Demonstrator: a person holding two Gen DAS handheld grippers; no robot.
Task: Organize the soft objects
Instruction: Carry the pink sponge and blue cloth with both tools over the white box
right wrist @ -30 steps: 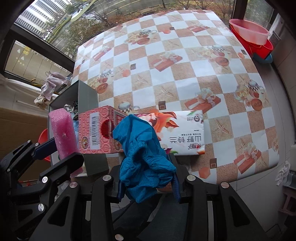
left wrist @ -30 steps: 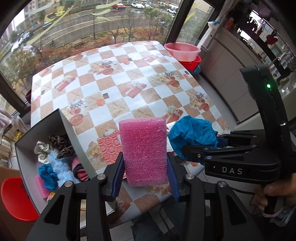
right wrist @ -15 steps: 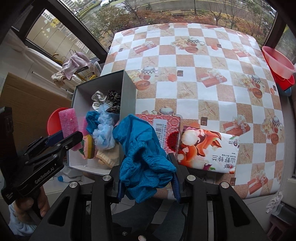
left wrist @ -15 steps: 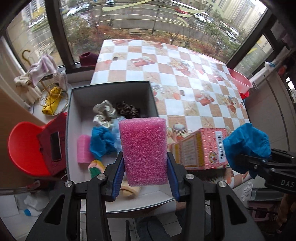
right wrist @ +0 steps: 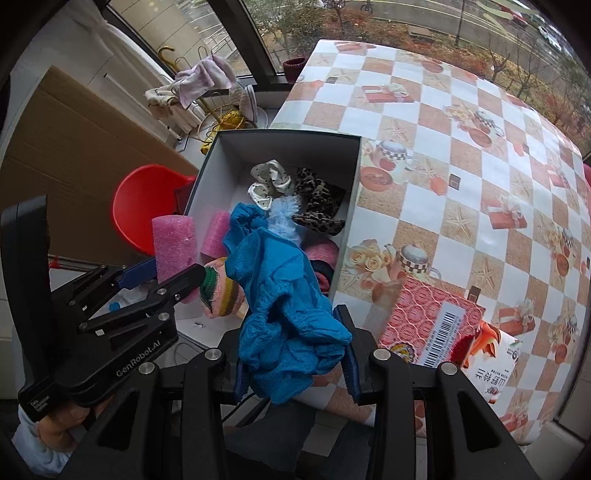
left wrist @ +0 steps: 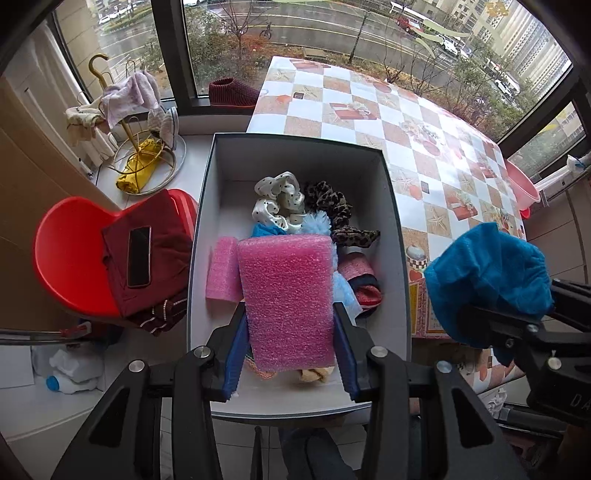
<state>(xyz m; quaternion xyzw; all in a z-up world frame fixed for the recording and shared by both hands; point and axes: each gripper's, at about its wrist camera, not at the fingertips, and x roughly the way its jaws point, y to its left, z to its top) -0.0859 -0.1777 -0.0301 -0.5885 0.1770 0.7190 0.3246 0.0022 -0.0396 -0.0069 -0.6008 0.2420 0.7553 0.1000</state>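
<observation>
Within a second the left tongs (left wrist: 290, 354), clamped on the pink foam block (left wrist: 288, 299), had swung from the counter (left wrist: 417, 122) to above the grey box (left wrist: 395, 221); right tongs (right wrist: 293, 360) gripped the blue cloth (right wrist: 284, 306) alongside, both seemingly ready to drop

Checked tablecloth (left wrist: 373, 110) with gift and teapot prints over the table, running up to the window (left wrist: 295, 33); wet street and bare trees beyond the glass. Red plastic chair (left wrist: 70, 266) left of the table, dark red garment (left wrist: 162, 266) draped on its seat, black phone (left wrist: 139, 256) lying on top. Gold wire rack (left wrist: 144, 162) on the floor near the window, pale cloths (left wrist: 125, 92) hung over it, yellow bundle (left wrist: 135, 173) inside. Dark red slipper (left wrist: 231, 92) on the sill. Pink basin (left wrist: 522, 184) at the far right. Red patterned carton (right wrist: 428, 325) and printed snack packet (right wrist: 495, 365) side by side at the table's near edge
</observation>
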